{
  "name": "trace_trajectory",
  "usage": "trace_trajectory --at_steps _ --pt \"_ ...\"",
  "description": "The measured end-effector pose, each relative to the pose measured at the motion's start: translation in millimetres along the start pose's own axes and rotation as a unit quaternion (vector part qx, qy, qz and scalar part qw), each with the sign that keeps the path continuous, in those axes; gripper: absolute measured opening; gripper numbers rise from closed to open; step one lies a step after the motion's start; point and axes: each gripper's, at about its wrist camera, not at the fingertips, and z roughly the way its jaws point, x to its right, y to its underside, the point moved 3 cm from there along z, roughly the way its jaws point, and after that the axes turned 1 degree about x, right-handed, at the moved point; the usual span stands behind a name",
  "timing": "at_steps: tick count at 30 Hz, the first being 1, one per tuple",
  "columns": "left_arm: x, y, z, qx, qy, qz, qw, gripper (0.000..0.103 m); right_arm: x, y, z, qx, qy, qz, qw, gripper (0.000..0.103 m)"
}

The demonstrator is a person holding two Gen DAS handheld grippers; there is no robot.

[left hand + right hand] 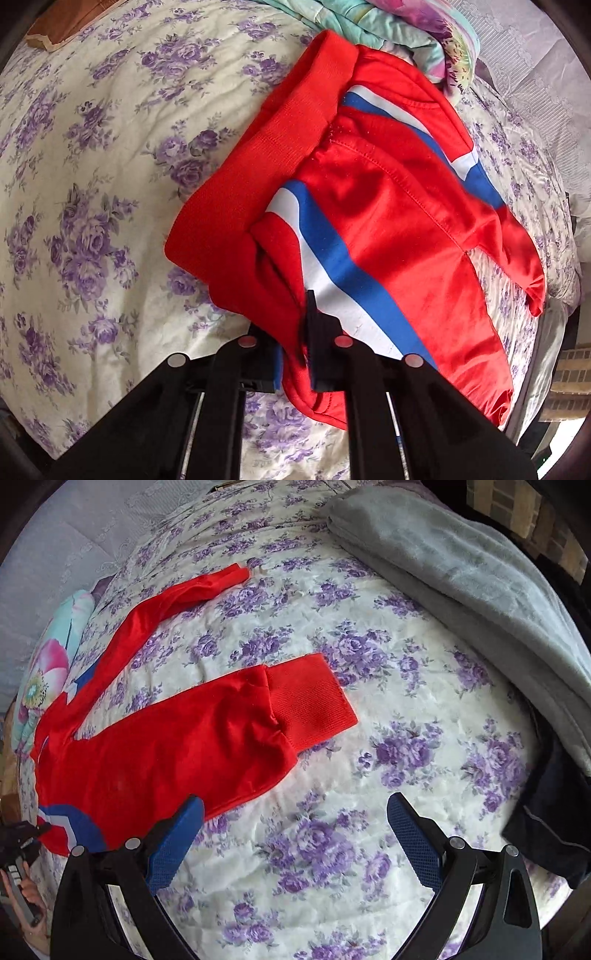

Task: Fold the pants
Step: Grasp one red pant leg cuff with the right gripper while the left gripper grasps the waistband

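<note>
Red track pants (155,746) with blue-and-white side stripes lie spread on the purple-flowered quilt (369,738), not yet folded. Nearest, the left gripper (297,350) is clamped on a fold of red cloth at the waist end. The right gripper (295,838) hangs with jaws wide apart, holding nothing, beside the near leg. Farther off, both ribbed cuffs lie apart, so every fold apparently remains.

floral bedspread (332,709), grey blanket (461,561), flowered quilt (406,33)
</note>
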Motion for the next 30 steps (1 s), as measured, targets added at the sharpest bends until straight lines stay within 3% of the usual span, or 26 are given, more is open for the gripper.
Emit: trace_trajectory --at_steps 2,5,8,15,18,21,25,27,30 --pt "1.8 0.2 1.4 -0.001 -0.005 0.002 1.0 0.009 -2.0 -10.0 22.2 -0.015 -0.015 0.016 1.0 0.098" --pt "0.6 0.1 3.6 -0.003 -0.004 0.0 1.0 0.01 -3.8 -17.1 52.1 -0.05 -0.07 0.05 0.995 0.006" --pt "2.2 0.7 5.3 -0.003 -0.005 0.002 1.0 0.01 1.6 -18.5 54.9 -0.051 -0.095 0.102 0.989 0.005" --pt "-14.9 19.9 -20.8 0.015 -0.003 -0.02 0.9997 0.007 1.5 -7.3 15.0 -0.072 -0.082 0.071 0.991 0.005" --pt "-30.7 47.0 -38.4 0.007 -0.009 -0.017 0.9998 0.007 10.6 14.0 -8.9 -0.087 -0.062 0.052 0.993 0.005" --pt "-46.9 71.6 -34.5 -0.01 -0.034 -0.001 0.9994 0.008 22.5 40.6 -0.7 -0.105 -0.038 0.037 0.993 0.007" --pt "-55.6 73.0 -23.6 -0.033 -0.037 -0.003 0.9988 0.018 19.7 55.4 19.2 -0.113 0.005 -0.001 0.994 0.019" --pt "-53.8 68.3 -38.2 -0.035 -0.065 0.012 0.9972 0.037 9.4 48.5 9.8 -0.129 0.036 -0.047 0.99 0.051" --pt "-52.8 65.7 -73.5 0.001 -0.112 0.043 0.9927 0.046 4.7 25.2 -28.7 -0.063 0.127 -0.116 0.983 0.061"
